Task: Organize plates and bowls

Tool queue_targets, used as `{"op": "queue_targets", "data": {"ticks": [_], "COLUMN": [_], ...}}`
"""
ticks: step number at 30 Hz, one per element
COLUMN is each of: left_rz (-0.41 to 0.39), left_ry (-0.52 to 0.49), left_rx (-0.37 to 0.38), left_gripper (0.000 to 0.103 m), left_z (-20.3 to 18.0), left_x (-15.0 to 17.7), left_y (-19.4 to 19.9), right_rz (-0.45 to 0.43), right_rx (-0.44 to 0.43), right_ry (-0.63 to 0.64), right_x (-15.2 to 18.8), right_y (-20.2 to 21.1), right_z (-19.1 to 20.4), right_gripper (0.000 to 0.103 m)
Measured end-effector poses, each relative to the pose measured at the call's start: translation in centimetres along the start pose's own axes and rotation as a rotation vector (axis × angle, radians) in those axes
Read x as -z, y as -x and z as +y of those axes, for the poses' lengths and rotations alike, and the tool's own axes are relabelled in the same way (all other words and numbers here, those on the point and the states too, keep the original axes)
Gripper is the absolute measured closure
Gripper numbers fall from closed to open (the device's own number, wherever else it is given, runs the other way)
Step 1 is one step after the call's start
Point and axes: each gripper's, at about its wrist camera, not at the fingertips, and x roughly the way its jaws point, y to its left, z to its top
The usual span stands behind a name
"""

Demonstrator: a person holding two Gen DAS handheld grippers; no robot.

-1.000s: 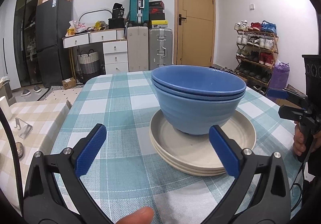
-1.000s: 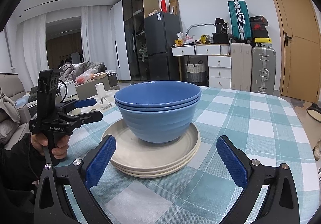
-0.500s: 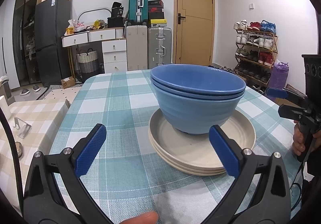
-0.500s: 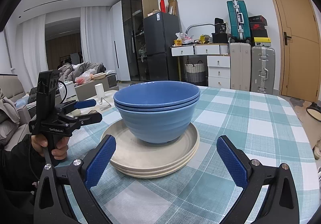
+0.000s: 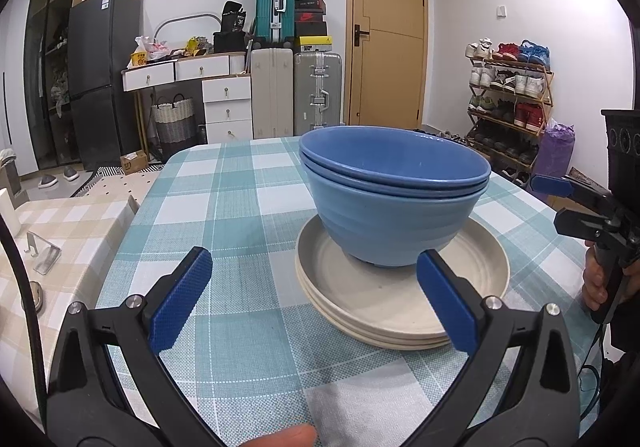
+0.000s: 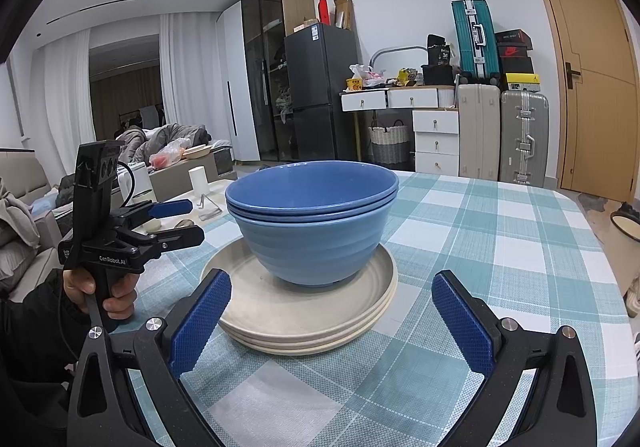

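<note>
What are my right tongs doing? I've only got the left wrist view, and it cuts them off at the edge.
Observer: The right tongs are open and hold nothing. Their pads sit on either side of the near rim of the plates.
Operator: And are my left tongs touching those plates?
Observer: No. From the right wrist view, the left tongs are open and held off to the side, apart from the rim.
Operator: What's beyond them?
Observer: Grey bedding heaped in the living area.
</note>
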Motion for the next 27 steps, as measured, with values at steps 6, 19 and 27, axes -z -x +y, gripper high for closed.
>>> {"op": "queue_targets", "data": {"ticks": [6, 19, 27], "left_rz": [0.001, 0.004, 0.005], "left_ry": [0.0, 0.002, 0.002], "left_rx": [-0.002, -0.002, -0.002], "left_gripper": [0.001, 0.001, 0.001], "left_z": [-0.02, -0.03, -0.04], "left_x": [0.05, 0.19, 0.24], "left_y": [-0.03, -0.13, -0.11], "right_rz": [0.0, 0.001, 0.002], "right_rx": [0.0, 0.0, 0.0], "right_ry": [-0.002, -0.005, -0.004], "right_x": [-0.02, -0.03, -0.07], "right_y": [0.0, 0.01, 0.0], "right_z": [0.0, 0.03, -0.02], "right_gripper": [0.001, 0.001, 0.001]}}
